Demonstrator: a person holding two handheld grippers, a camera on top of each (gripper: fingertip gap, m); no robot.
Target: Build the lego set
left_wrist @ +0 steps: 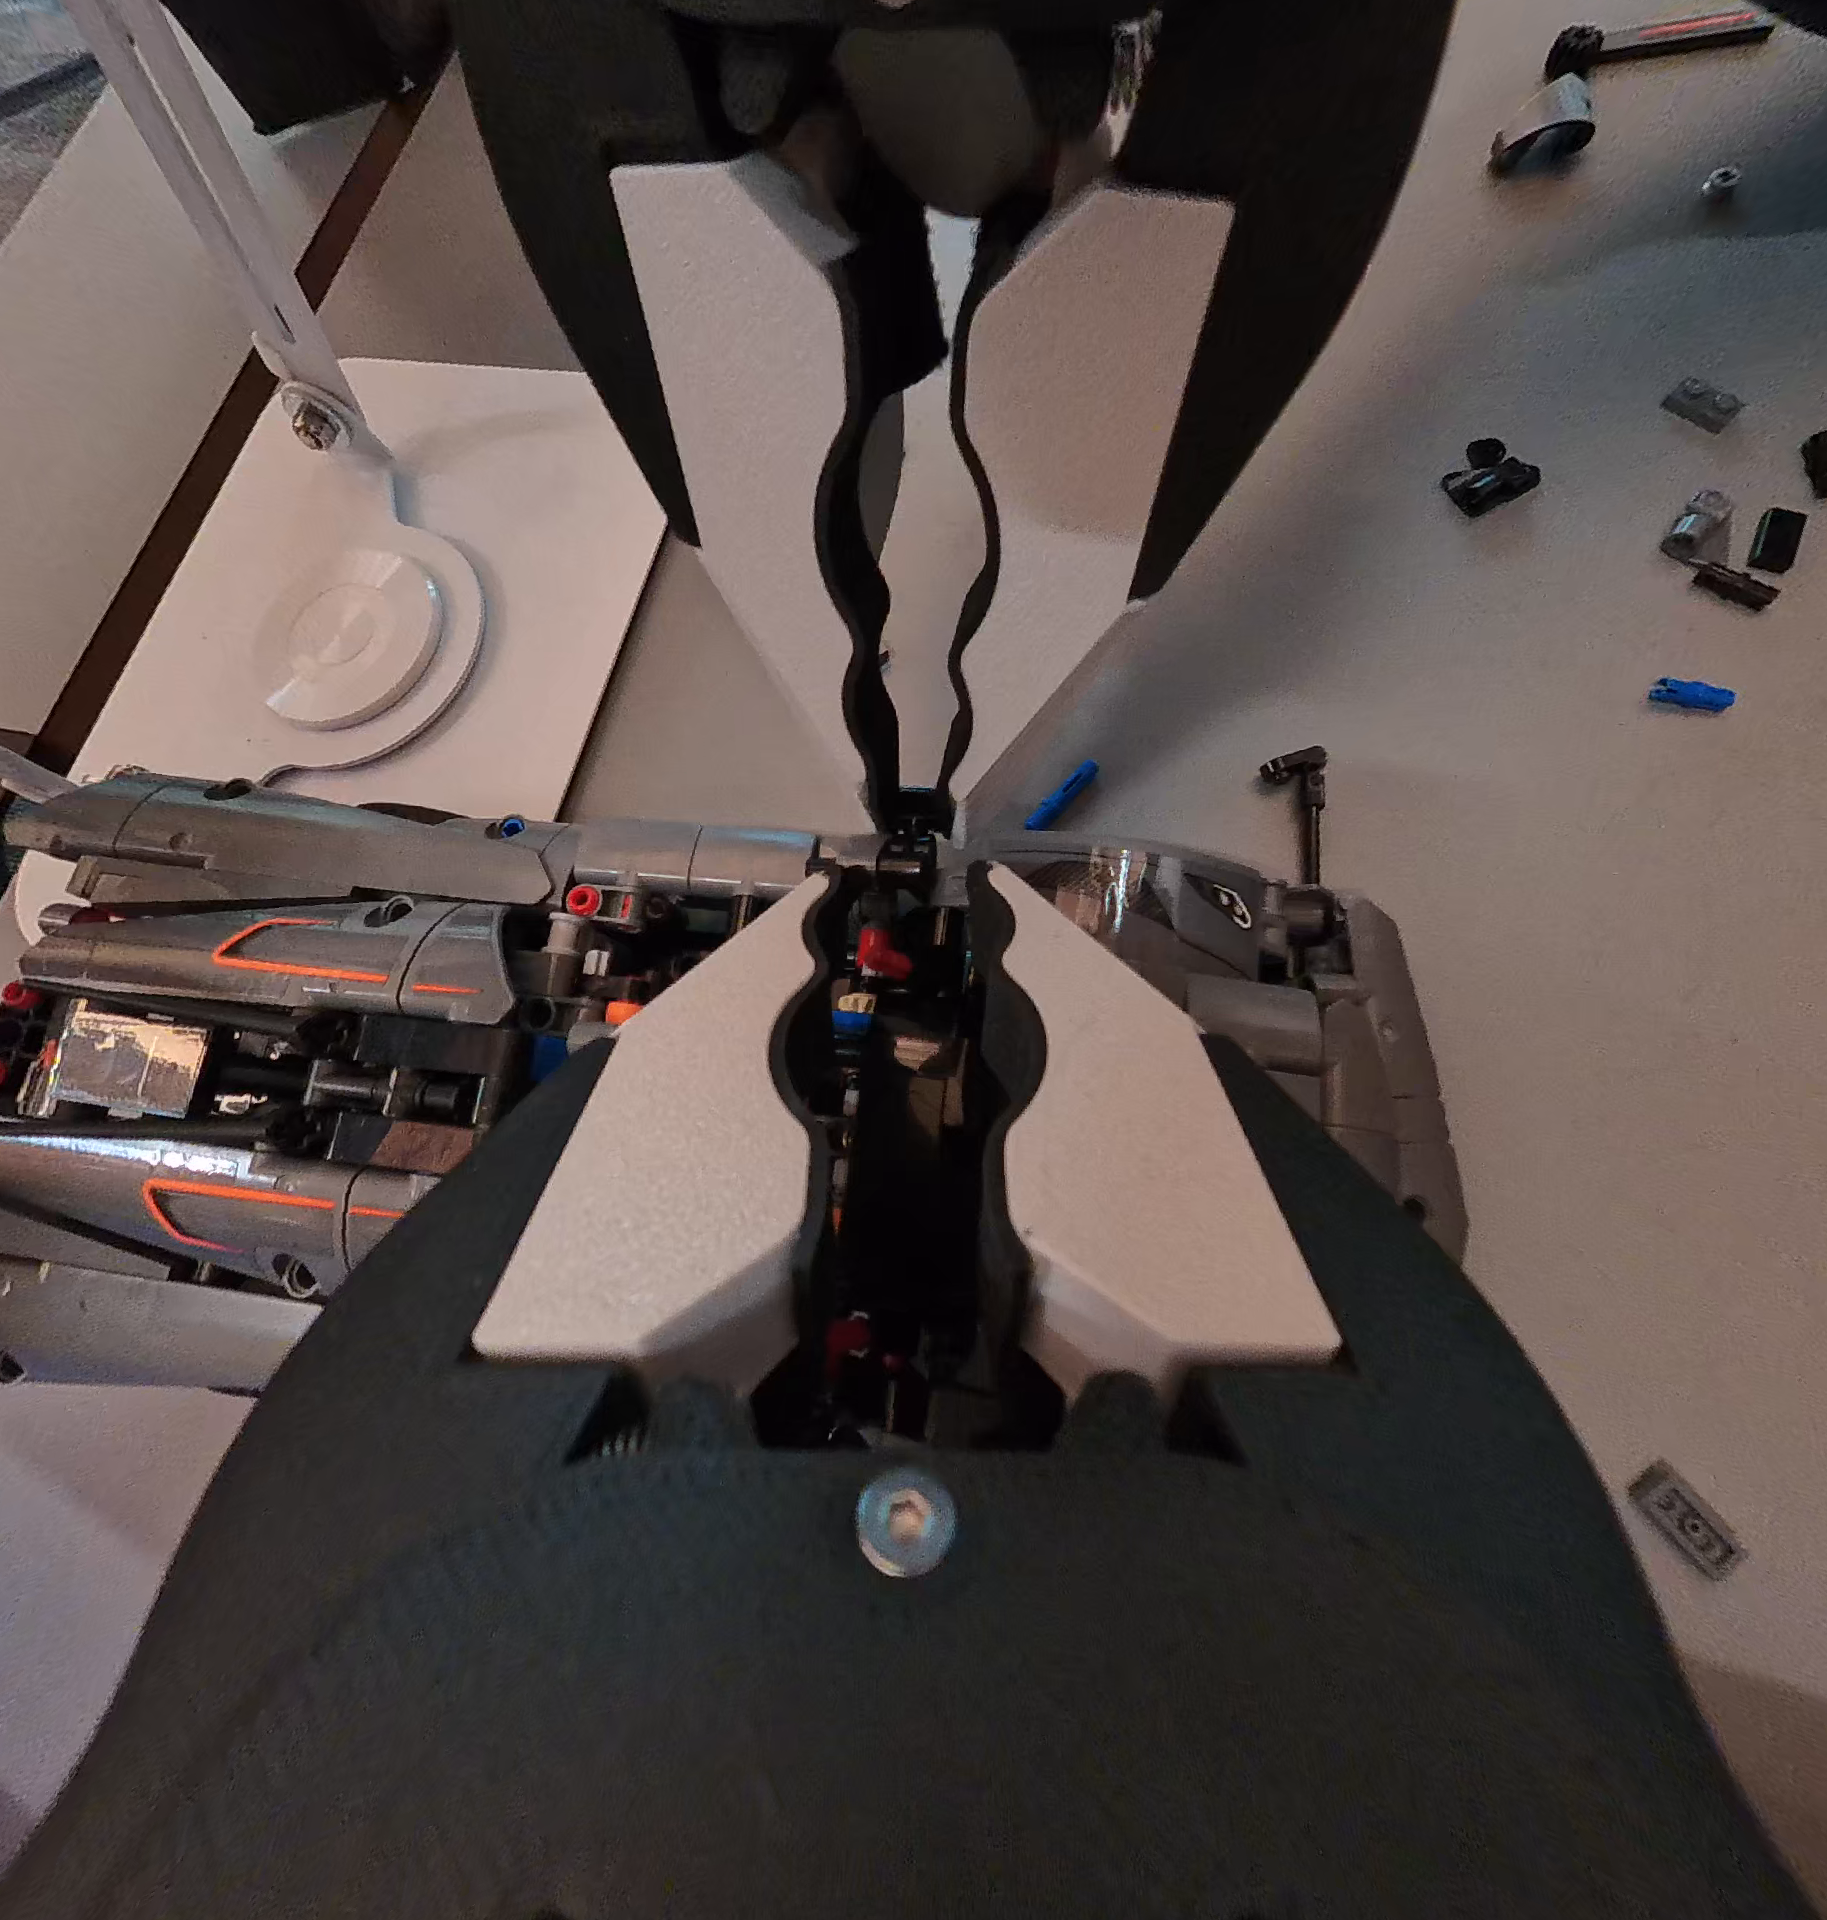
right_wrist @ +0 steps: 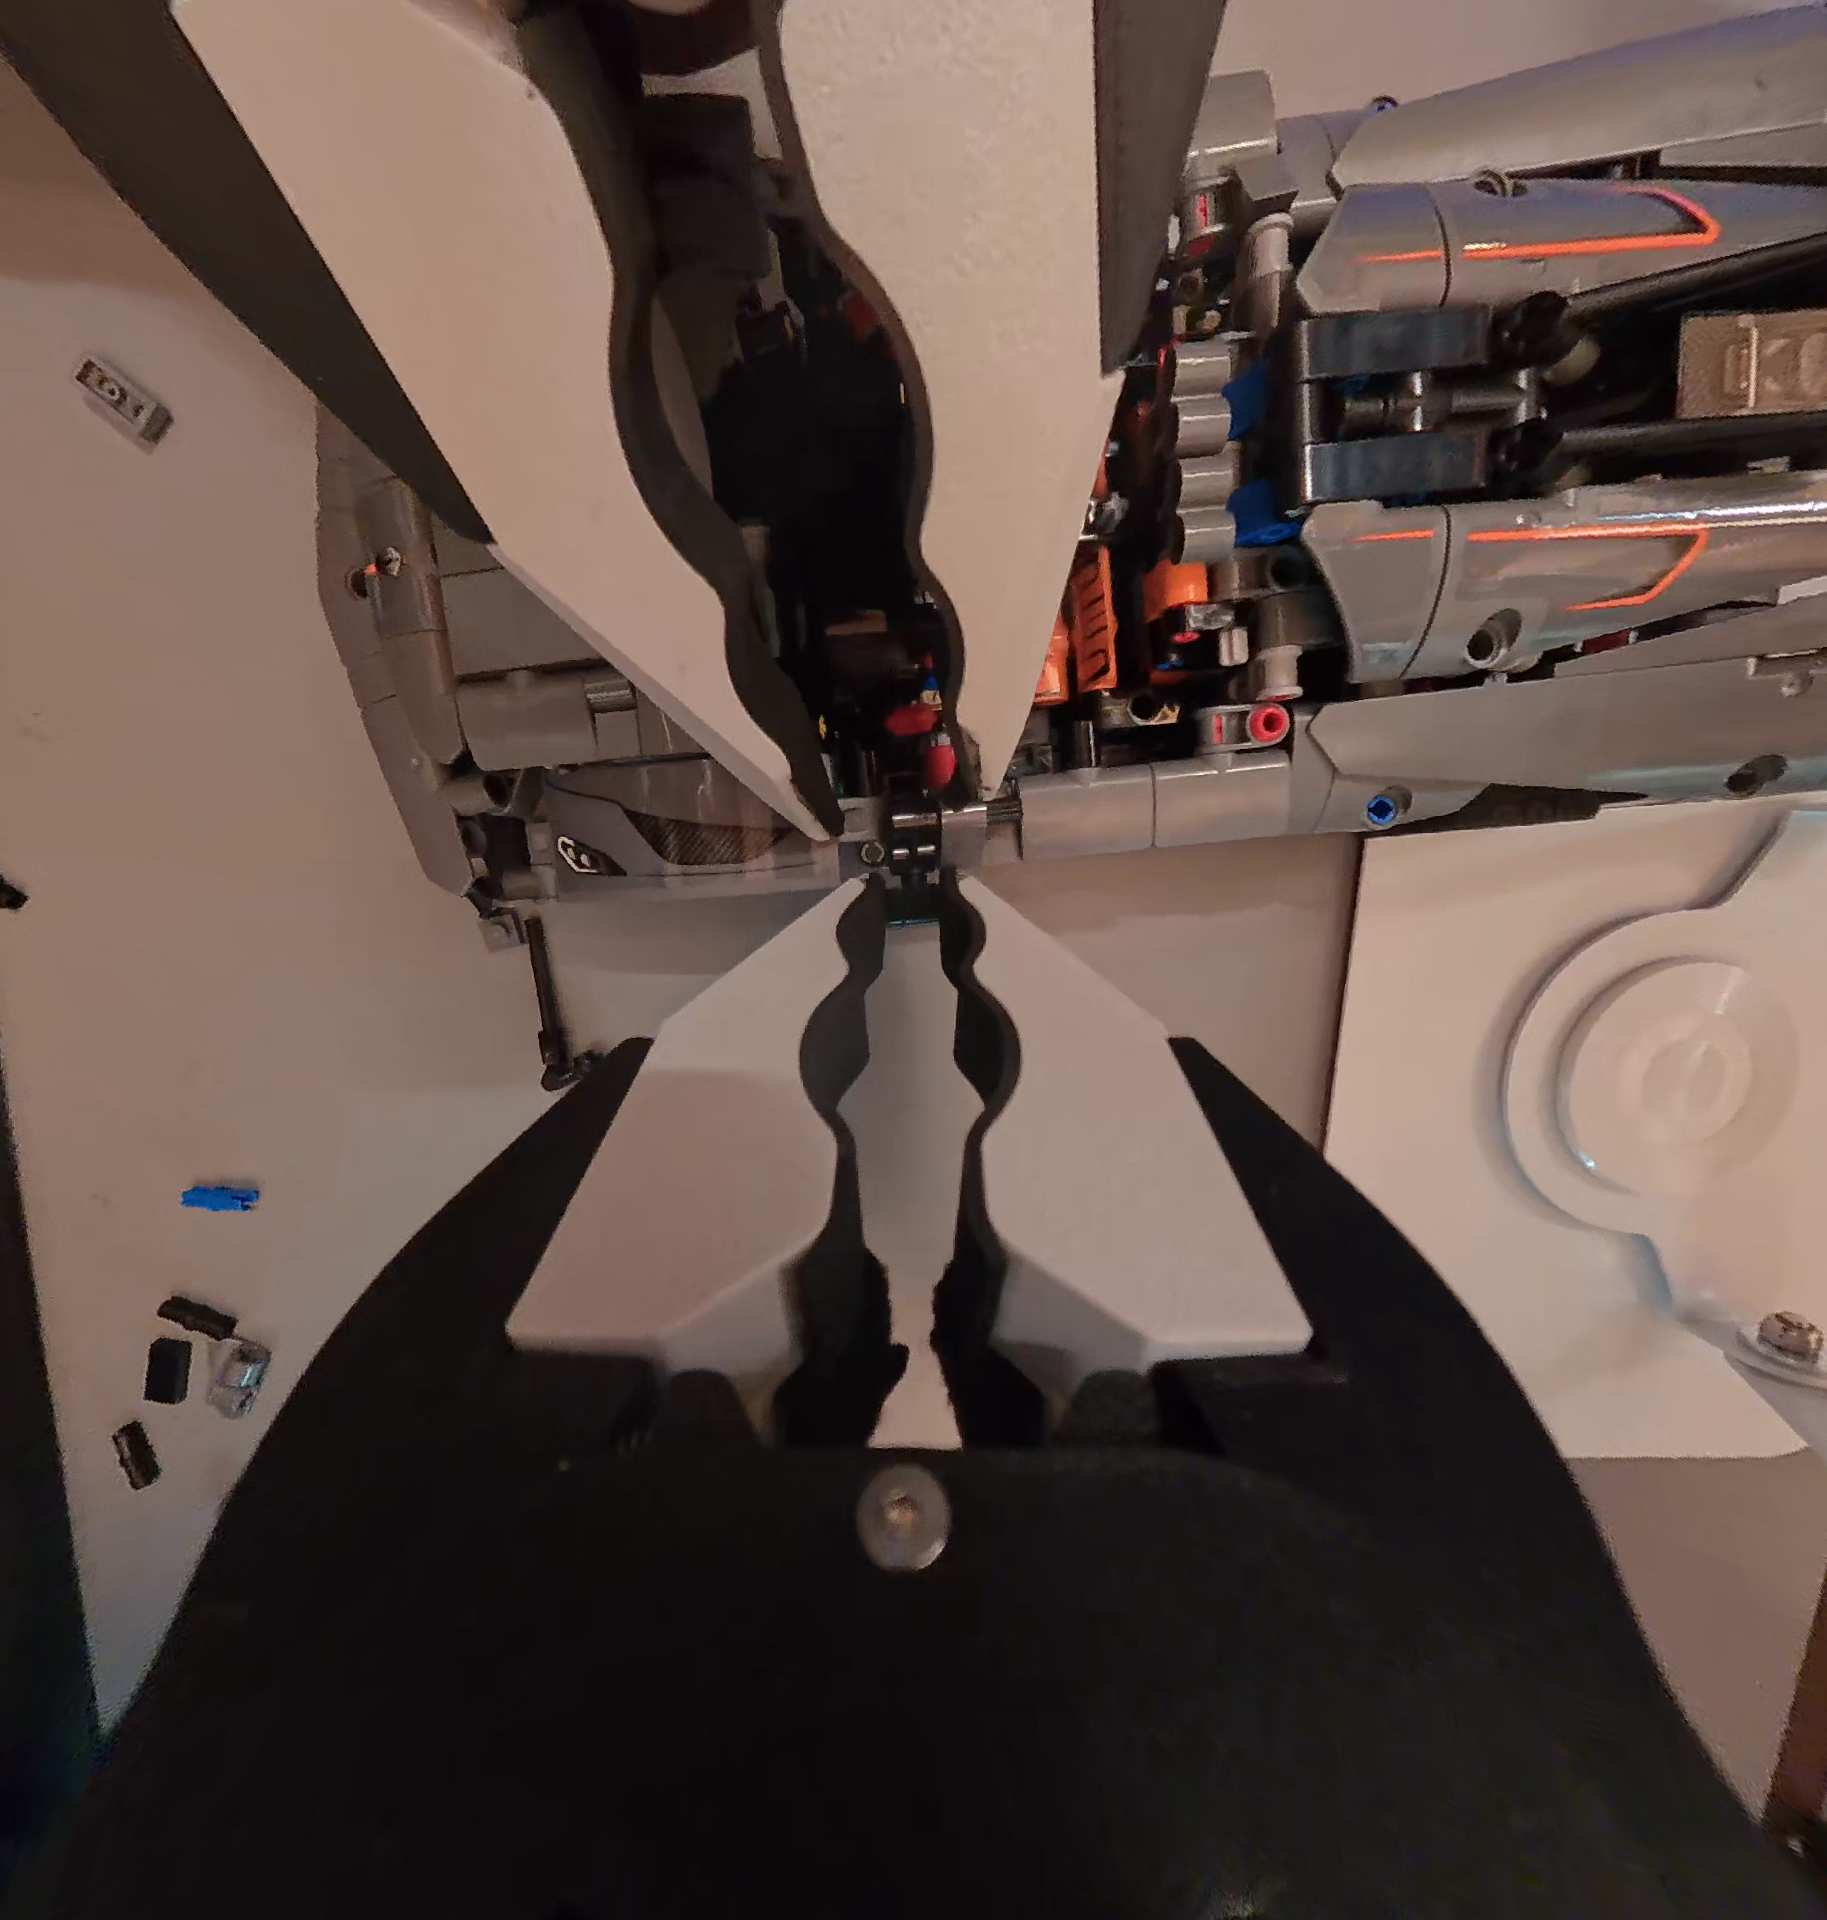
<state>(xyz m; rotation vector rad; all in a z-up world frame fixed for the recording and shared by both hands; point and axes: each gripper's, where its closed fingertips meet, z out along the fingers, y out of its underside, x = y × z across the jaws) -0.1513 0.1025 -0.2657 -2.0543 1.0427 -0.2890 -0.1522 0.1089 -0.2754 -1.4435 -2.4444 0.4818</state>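
Grey plastic brick-built vehicle model (left_wrist: 296,997) with orange line accents lies on its side on the pale counter (left_wrist: 1511,1039), its long body of smooth curved panels stretching to one side and its open middle showing black beams, red and blue pins and an orange block. A shiny foil-like sticker panel sits in the exposed frame near the far end. Along the model's upper edge runs a grey rail, and a small black clip-like connector piece (left_wrist: 907,831) stands on that rail.

Both grippers meet at this piece from opposite sides. The left gripper (left_wrist: 904,878), white fingers with black wavy pads, has its tips drawn close together over the model's open cavity, just at the connector, though whether they actually pinch it cannot be told. The right gripper (right_wrist: 904,894) reaches in from the counter side, its tips narrowed onto the same black piece and apparently clamped on it.

No container shows. Loose parts lie scattered on the counter well apart from the model: a blue pin (left_wrist: 1690,694), a black axle with joint (left_wrist: 1304,800), several small black connectors (left_wrist: 1489,478), a clear-grey piece and flat grey plates (left_wrist: 1686,1519). A white lamp base with round disc (left_wrist: 358,644) and jointed arm stands just beside the model.
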